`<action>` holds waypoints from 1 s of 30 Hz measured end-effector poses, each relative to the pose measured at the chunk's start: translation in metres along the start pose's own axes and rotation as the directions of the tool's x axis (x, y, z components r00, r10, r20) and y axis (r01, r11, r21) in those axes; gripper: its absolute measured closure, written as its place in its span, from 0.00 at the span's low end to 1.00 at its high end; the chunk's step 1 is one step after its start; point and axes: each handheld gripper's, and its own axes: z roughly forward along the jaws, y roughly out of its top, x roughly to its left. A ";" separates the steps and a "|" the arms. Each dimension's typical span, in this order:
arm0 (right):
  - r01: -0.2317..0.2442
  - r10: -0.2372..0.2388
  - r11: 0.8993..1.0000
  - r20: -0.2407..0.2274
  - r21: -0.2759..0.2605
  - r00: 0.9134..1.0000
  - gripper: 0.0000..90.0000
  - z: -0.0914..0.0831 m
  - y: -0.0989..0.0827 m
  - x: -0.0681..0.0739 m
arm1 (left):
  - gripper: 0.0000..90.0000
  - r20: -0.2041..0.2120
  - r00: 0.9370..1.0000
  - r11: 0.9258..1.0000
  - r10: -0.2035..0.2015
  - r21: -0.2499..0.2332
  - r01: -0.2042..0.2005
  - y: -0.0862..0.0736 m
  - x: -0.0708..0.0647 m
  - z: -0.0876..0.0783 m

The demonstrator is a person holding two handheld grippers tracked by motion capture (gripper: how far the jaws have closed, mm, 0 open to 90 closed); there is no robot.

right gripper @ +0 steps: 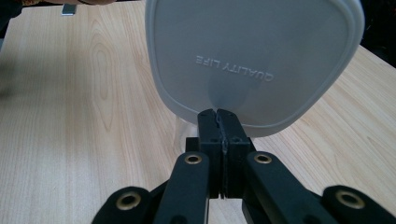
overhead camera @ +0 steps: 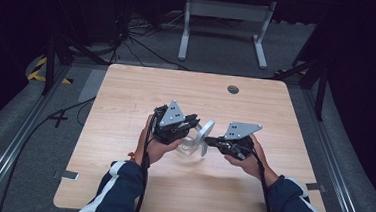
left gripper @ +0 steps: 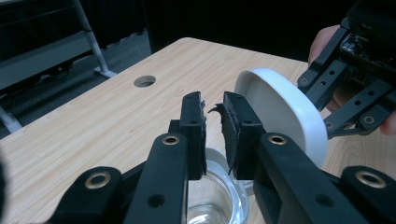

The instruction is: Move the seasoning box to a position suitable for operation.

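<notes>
White plastic lid sits pinched at its edge in the right gripper, tilted beside the glass jar on the desk — the left gripper, fingers slightly parted around the jar's rim, should steady it — lower squarely.

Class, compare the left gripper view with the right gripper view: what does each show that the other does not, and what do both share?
Left gripper view alone: a clear glass container below the slightly parted left tool, the table's round hole, and the right tool from outside. Right gripper view alone: the lid's raised lettering, QUALITY LIFE, and the right tool shut on the lid's edge. Both: the white lid and the wooden table.
</notes>
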 end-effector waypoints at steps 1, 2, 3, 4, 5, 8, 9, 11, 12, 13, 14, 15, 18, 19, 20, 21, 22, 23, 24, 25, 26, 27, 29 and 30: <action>-0.001 0.001 1.000 -0.002 0.002 1.000 1.00 0.000 0.000 0.000 | 0.87 0.006 1.000 1.000 0.005 0.001 -0.005 0.000 0.000 0.000; -0.001 0.001 1.000 -0.003 0.003 1.000 1.00 0.000 0.000 0.000 | 0.87 0.003 1.000 1.000 0.002 0.003 -0.002 0.000 -0.001 0.000; 0.000 0.000 1.000 -0.004 0.004 1.000 1.00 0.000 0.000 0.001 | 0.87 0.003 1.000 1.000 0.002 0.003 -0.002 0.000 -0.001 0.000; -0.001 0.001 1.000 -0.005 0.003 1.000 1.00 0.000 0.000 0.001 | 0.87 0.005 1.000 1.000 0.011 0.007 -0.011 0.000 0.000 0.000; 0.001 -0.001 1.000 -0.004 0.004 1.000 1.00 0.000 0.000 0.001 | 0.87 0.006 1.000 1.000 0.014 0.006 -0.014 0.000 0.000 0.000; 0.000 0.000 1.000 -0.004 0.005 1.000 1.00 0.000 0.000 0.000 | 0.87 0.002 1.000 1.000 0.013 0.009 -0.013 0.000 -0.001 0.001; 0.000 0.000 1.000 -0.005 0.005 1.000 1.00 0.000 0.000 0.000 | 0.87 0.001 1.000 1.000 0.013 0.008 -0.013 0.000 -0.001 0.001; 0.001 -0.001 1.000 -0.004 0.002 1.000 1.00 0.000 0.000 0.000 | 0.87 0.004 1.000 1.000 0.013 0.007 -0.013 0.001 -0.001 0.001; -0.001 0.001 1.000 -0.005 0.002 1.000 1.00 0.000 0.000 -0.001 | 0.87 0.001 1.000 1.000 0.015 0.005 -0.015 0.001 -0.001 0.001; -0.002 0.002 1.000 -0.005 0.003 1.000 1.00 0.000 0.000 -0.001 | 0.87 -0.001 1.000 1.000 0.020 0.006 -0.020 0.001 -0.001 0.001; -0.002 0.002 1.000 -0.003 0.003 1.000 1.00 0.000 0.000 -0.001 | 0.87 0.002 1.000 1.000 0.015 0.005 -0.015 0.001 -0.001 0.001; -0.002 0.002 1.000 -0.005 0.004 1.000 1.00 0.000 0.000 -0.001 | 0.87 0.001 1.000 1.000 0.018 0.002 -0.018 0.001 0.000 0.001; 0.000 0.000 1.000 0.000 0.006 1.000 1.00 0.000 0.000 -0.001 | 0.87 -0.011 1.000 1.000 0.025 0.008 -0.024 0.002 0.001 0.000; 0.000 0.000 1.000 -0.001 0.007 1.000 1.00 -0.001 0.000 0.000 | 0.87 -0.018 0.999 0.999 0.035 0.013 -0.035 0.002 0.002 -0.001; 0.002 -0.002 1.000 0.002 0.011 1.000 1.00 -0.001 -0.001 0.000 | 0.86 -0.032 0.999 0.999 0.031 0.015 -0.031 -0.001 0.004 -0.003; 0.002 -0.002 1.000 0.002 0.011 1.000 1.00 -0.001 -0.001 0.000 | 0.86 -0.032 0.999 0.999 0.031 0.015 -0.031 -0.001 0.004 -0.003; 0.002 -0.002 1.000 0.003 0.012 1.000 0.99 -0.002 -0.001 0.000 | 0.86 -0.042 0.999 0.999 0.028 0.021 -0.027 -0.002 0.006 -0.005; 0.002 -0.002 1.000 0.002 0.014 1.000 0.99 -0.003 -0.001 0.001 | 0.85 -0.049 0.999 1.000 0.014 0.018 -0.013 -0.004 0.007 -0.005; 0.002 -0.002 1.000 0.003 0.014 1.000 0.99 -0.003 -0.001 0.001 | 0.85 -0.061 0.998 1.000 0.017 0.024 -0.016 -0.006 0.009 -0.007; 0.001 -0.001 1.000 0.002 0.014 1.000 0.99 -0.004 -0.002 0.001 | 0.85 -0.079 0.997 0.999 0.019 0.027 -0.017 -0.009 0.011 -0.008; 0.011 -0.011 1.000 0.004 0.019 1.000 0.99 -0.006 -0.002 0.002 | 0.85 -0.087 0.996 0.999 0.020 0.035 -0.017 -0.012 0.012 -0.009; 0.012 -0.012 1.000 0.002 0.022 1.000 0.99 -0.008 -0.002 0.003 | 0.85 -0.102 0.995 0.998 0.016 0.054 -0.011 -0.018 0.017 -0.011; 0.017 -0.017 1.000 0.004 0.027 1.000 0.99 -0.009 -0.003 0.003 | 0.85 -0.111 0.994 0.998 0.012 0.061 -0.006 -0.022 0.019 -0.012; 0.023 -0.023 0.999 0.005 0.028 1.000 0.99 -0.012 -0.003 0.003 | 0.84 -0.131 0.991 0.997 0.016 0.076 -0.006 -0.027 0.024 -0.015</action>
